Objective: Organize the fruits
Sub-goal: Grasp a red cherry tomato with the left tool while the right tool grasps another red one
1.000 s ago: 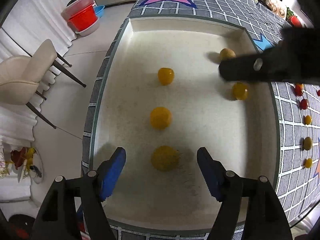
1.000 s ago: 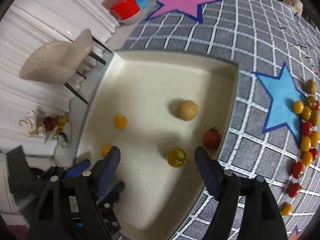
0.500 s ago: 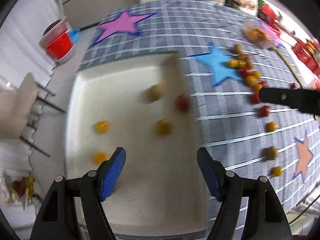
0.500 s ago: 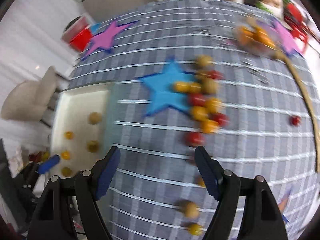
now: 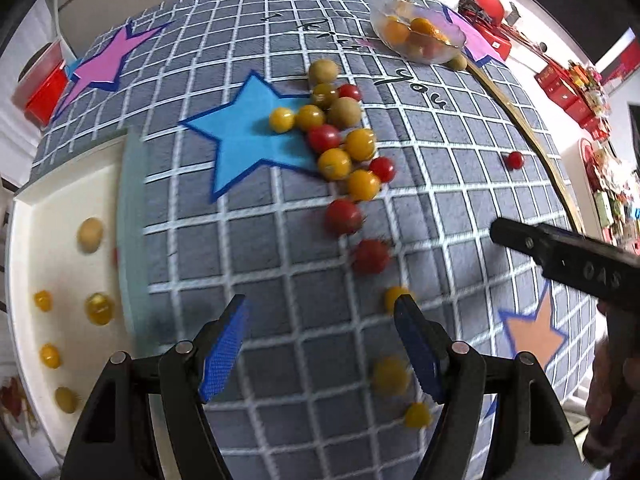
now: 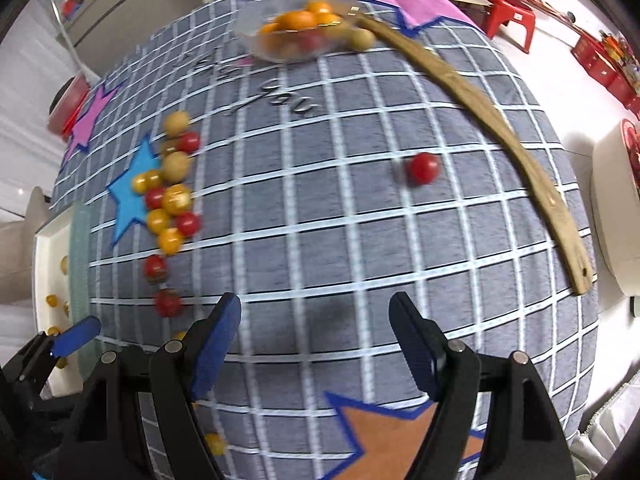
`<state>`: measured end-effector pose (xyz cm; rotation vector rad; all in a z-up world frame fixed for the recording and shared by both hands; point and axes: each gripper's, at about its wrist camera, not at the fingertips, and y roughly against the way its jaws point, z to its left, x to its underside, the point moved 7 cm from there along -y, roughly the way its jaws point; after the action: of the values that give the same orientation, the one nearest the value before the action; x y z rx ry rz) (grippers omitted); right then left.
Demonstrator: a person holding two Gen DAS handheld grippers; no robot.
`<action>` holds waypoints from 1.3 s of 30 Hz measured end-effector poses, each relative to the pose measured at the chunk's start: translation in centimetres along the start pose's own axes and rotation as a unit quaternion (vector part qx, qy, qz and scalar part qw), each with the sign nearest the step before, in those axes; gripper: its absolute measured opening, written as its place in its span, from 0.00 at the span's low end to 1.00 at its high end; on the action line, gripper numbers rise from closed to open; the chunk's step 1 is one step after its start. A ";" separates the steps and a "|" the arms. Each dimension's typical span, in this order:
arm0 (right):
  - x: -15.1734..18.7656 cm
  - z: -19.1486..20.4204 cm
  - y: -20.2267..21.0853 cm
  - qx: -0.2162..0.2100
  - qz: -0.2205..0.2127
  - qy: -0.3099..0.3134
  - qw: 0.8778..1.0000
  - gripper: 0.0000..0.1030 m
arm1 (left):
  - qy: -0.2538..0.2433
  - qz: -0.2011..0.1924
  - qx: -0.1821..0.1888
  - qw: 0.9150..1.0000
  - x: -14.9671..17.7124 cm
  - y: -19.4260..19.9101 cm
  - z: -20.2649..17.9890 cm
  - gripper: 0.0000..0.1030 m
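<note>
Both empty, jaws apart — left gripper [image 5: 320, 344] over cloth near loose tomatoes [image 5: 344, 160], right gripper [image 6: 316, 340] facing lone red one [image 6: 422, 168]; white tray [image 5: 24, 248] probably the drop spot.
</note>
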<state>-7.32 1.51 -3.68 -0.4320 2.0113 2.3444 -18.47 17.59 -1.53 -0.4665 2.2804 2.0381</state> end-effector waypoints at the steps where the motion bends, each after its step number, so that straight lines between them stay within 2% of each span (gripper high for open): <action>1: -0.2 -0.6 -0.1 0.003 -0.002 -0.001 1.000 0.77 | 0.003 -0.002 -0.003 1.000 -0.4 -0.4 -0.4 0.73; 7: -1.9 -3.5 -0.4 0.019 -0.023 -0.008 1.000 0.77 | 0.007 -0.006 -0.030 1.000 -1.6 -2.0 -1.5 0.73; 12: -3.8 -5.6 -0.9 0.035 -0.042 -0.017 0.998 0.77 | 0.014 -0.003 -0.038 0.999 -1.9 -3.0 -1.9 0.73; 19: -5.8 -6.7 -2.2 0.040 -0.050 -0.017 0.998 0.65 | 0.020 -0.002 -0.051 0.998 -2.0 -3.9 -2.4 0.72; 23: -6.4 -6.6 -2.3 0.052 -0.063 -0.004 0.997 0.62 | 0.018 -0.005 -0.057 0.998 -1.8 -3.8 -2.1 0.72; 24: -6.5 -6.7 -2.3 0.054 -0.065 -0.001 0.996 0.61 | 0.016 -0.006 -0.060 0.998 -1.9 -3.9 -2.1 0.67; 27: -6.8 -6.5 -2.3 0.058 -0.068 0.006 0.996 0.46 | 0.012 -0.008 -0.061 0.998 -2.5 -4.4 -2.9 0.60; 28: -7.1 -6.4 -2.4 0.058 -0.068 0.008 0.996 0.39 | 0.010 -0.008 -0.061 0.998 -2.4 -4.3 -3.1 0.58; 29: -7.1 -6.4 -2.4 0.059 -0.068 0.010 0.996 0.32 | 0.005 -0.010 -0.061 0.998 -2.4 -4.1 -3.3 0.50; 30: -7.1 -6.4 -2.3 0.060 -0.068 0.011 0.996 0.29 | -0.001 -0.011 -0.061 0.998 -2.3 -4.0 -3.4 0.41; 32: -7.1 -6.6 -2.3 0.057 -0.068 0.009 0.996 0.22 | -0.012 -0.013 -0.059 0.998 -2.4 -3.8 -4.1 0.29; 33: -7.0 -6.7 -2.2 0.056 -0.068 0.008 0.996 0.21 | -0.017 -0.014 -0.056 0.998 -2.3 -3.8 -4.3 0.23; 39: -5.9 -6.6 -1.8 0.026 -0.060 0.002 0.998 0.21 | -0.008 -0.012 -0.015 1.000 -2.0 -3.0 -4.0 0.23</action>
<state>0.02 -3.69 -4.98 -0.5401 1.9839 2.2174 -15.16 13.81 -3.47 -0.4749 2.2266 2.0612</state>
